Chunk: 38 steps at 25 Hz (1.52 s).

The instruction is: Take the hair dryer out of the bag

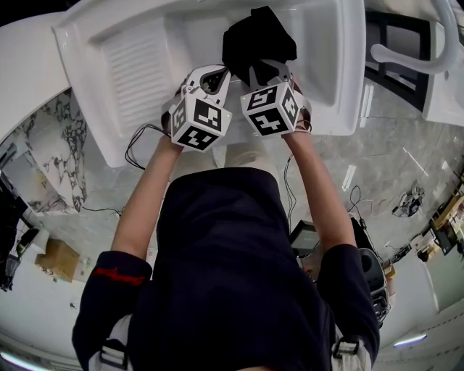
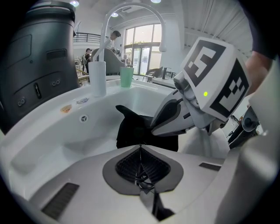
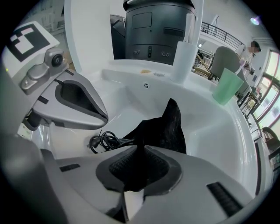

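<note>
A black cloth bag (image 1: 257, 40) lies crumpled in the white basin (image 1: 138, 72). My right gripper (image 3: 139, 148) is shut on a fold of the bag's fabric (image 3: 164, 127), lifting it into a peak. My left gripper (image 2: 141, 151) is shut on a thin black cord (image 2: 141, 177) that runs toward the bag (image 2: 135, 131). A coil of black cable (image 3: 103, 141) rests on the basin floor beside the bag, under the left gripper (image 3: 74, 100). In the head view both grippers, left (image 1: 217, 74) and right (image 1: 267, 72), sit side by side at the bag. The hair dryer's body is hidden.
A white tumbler (image 3: 183, 61) and a green cup (image 3: 227, 85) stand on the basin's far rim. A curved white tap (image 2: 131, 13) arches above. A tall dark appliance (image 3: 157, 28) stands behind the rim. The ribbed drainer (image 1: 138, 69) lies left of the bag.
</note>
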Motion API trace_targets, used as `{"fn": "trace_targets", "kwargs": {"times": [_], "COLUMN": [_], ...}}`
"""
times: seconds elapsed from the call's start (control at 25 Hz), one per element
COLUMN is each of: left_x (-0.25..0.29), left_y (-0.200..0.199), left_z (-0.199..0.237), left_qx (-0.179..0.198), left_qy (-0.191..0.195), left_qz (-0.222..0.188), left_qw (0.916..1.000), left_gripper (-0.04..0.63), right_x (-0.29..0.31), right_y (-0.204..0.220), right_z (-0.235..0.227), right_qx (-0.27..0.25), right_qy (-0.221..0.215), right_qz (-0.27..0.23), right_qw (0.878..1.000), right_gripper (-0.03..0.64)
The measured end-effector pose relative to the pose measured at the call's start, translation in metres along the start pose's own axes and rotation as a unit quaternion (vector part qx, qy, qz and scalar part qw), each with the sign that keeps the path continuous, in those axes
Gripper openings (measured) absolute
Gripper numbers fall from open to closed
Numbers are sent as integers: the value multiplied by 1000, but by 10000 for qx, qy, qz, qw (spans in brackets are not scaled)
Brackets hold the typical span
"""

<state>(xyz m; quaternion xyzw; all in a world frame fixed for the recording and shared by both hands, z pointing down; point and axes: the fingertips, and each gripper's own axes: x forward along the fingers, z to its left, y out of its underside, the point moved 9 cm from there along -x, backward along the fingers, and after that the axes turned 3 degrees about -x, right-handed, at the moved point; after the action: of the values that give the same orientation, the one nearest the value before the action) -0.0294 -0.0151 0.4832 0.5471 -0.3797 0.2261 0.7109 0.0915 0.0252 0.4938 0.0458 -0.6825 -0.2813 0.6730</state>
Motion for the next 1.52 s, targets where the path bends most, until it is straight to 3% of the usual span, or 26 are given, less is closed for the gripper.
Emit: {"fn": "trace_targets", "kwargs": {"times": [0.6, 1.28, 1.52], "left_x": [6, 34, 47], "left_y": [-1, -3, 0], "left_z": [2, 6, 7], "left_qx": [46, 427, 344], "left_qy": [-54, 4, 177], "left_qz": [70, 575, 782], "left_qw": [10000, 9974, 9962], "left_gripper": [17, 21, 95], "right_x": [4, 6, 8], "right_y": [0, 3, 7], "right_z": [-7, -40, -49], "right_qx": [-110, 114, 229], "right_qy": [-27, 139, 216], "right_qz": [60, 51, 68], "right_qw": [9999, 9998, 9995], "right_gripper": [43, 43, 43]}}
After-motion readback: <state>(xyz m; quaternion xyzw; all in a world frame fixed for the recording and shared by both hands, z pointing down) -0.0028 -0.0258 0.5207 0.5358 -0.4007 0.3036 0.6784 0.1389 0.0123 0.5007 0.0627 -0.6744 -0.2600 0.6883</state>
